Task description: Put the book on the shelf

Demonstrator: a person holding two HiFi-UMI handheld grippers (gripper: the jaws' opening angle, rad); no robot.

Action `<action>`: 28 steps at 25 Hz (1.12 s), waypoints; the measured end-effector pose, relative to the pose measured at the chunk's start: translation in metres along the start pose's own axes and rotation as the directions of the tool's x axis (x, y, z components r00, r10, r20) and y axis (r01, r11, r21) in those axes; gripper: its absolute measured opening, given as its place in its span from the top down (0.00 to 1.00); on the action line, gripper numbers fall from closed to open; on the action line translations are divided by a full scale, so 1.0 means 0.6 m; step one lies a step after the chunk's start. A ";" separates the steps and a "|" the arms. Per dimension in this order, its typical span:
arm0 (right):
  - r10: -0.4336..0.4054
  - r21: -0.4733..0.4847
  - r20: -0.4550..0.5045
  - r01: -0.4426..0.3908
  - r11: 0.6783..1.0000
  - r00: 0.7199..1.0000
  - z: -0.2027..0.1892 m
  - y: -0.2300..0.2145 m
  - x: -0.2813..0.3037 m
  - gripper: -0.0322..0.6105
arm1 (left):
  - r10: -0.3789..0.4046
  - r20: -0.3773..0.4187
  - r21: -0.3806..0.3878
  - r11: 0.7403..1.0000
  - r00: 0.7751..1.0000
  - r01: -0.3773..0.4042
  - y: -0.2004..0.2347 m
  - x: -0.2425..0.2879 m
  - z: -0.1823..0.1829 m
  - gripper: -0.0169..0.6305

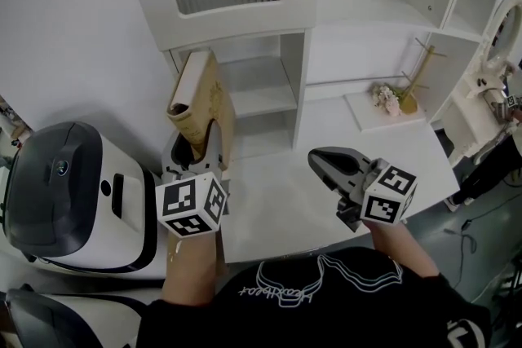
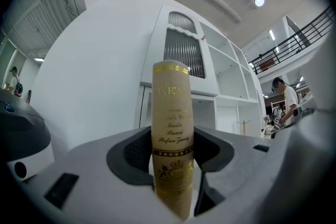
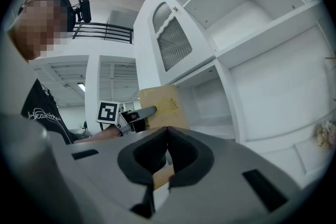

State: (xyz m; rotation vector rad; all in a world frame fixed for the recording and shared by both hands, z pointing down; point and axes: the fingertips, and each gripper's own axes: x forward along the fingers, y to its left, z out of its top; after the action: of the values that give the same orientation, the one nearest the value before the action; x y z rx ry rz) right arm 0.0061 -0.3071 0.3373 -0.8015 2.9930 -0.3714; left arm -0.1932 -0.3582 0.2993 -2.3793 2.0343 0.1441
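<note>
A tan book (image 1: 196, 100) with gold lettering on its spine (image 2: 171, 123) stands upright in my left gripper (image 1: 198, 144), whose pads press both sides of its lower part. It is held just in front of the low left compartments of the white shelf unit (image 1: 261, 98), apart from them. My right gripper (image 1: 315, 159) hovers over the white table (image 1: 326, 134), to the right of the book. Its fingertips touch, with nothing between them (image 3: 167, 131). The right gripper view shows the book's cover (image 3: 160, 107) and the left gripper beside it.
A white and dark grey machine (image 1: 73, 191) stands close at the left. Dried flowers (image 1: 386, 98) and a wooden stand (image 1: 418, 73) sit on a low ledge at the right. A person (image 2: 287, 99) stands far off to the right.
</note>
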 end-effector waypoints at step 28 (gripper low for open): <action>0.010 0.040 0.002 -0.010 0.999 1.000 -0.006 -0.054 0.024 0.94 | 0.129 0.001 0.058 0.990 0.992 -0.129 0.027 0.096 -0.015 0.65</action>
State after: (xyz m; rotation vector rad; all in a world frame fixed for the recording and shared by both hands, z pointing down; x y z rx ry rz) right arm 0.0092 -0.3408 0.3490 -0.7825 2.9772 -0.4285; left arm -0.1995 -0.4183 0.3050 -2.2159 2.1629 0.0813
